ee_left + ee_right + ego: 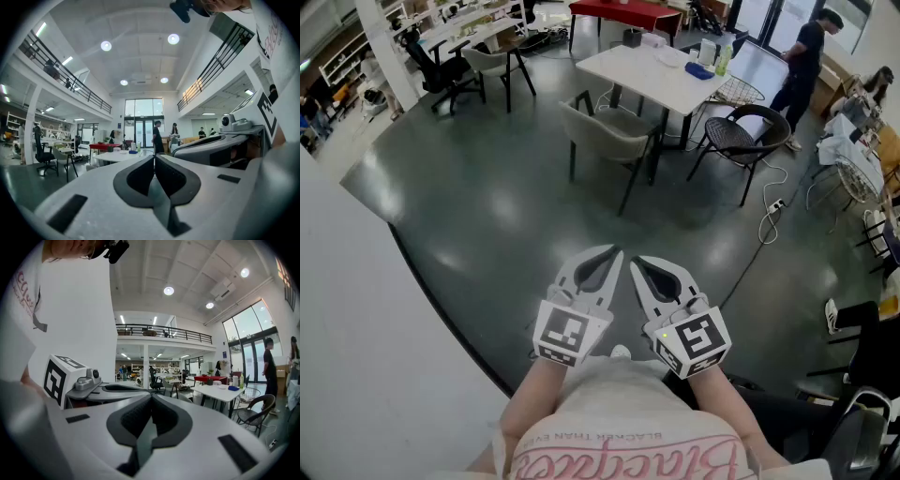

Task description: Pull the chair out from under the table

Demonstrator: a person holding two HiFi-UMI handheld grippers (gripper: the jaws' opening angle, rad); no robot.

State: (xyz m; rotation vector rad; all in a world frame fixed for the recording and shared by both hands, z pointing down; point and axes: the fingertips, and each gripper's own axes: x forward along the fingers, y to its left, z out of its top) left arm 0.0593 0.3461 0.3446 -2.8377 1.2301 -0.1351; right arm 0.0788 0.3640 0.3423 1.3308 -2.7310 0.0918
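Progress: none to report, judged from the layout. Position of chair (605, 133): 12 o'clock from both tongs in the head view, well apart from them, grey, backrest toward the camera, seat apparently tucked in at the near corner of the white table (652, 67); not yet touched, not yet drawn out. State of left gripper (607, 260): closed, pads together, nothing between them. State of right gripper (645, 272): likewise closed and empty, held just beside the left, both close to the body at 6 o'clock. Remaining, by estimate: cross the dark floor (487, 206), open one or both tongs, clamp on the backrest rim, draw the chair back toward 6 o'clock until clear of the table. Hard to make out: front legs and seat front, masked by backrest and tabletop, so depth of tuck uncertain. Black wire chair (748, 136) at 2 o'clock beside the same table; probably not the target. In the left gripper view, grey chair hard to pick out past the gripper's own body. Dark furniture (867, 328) at 3 o'clock cut off by the frame edge.
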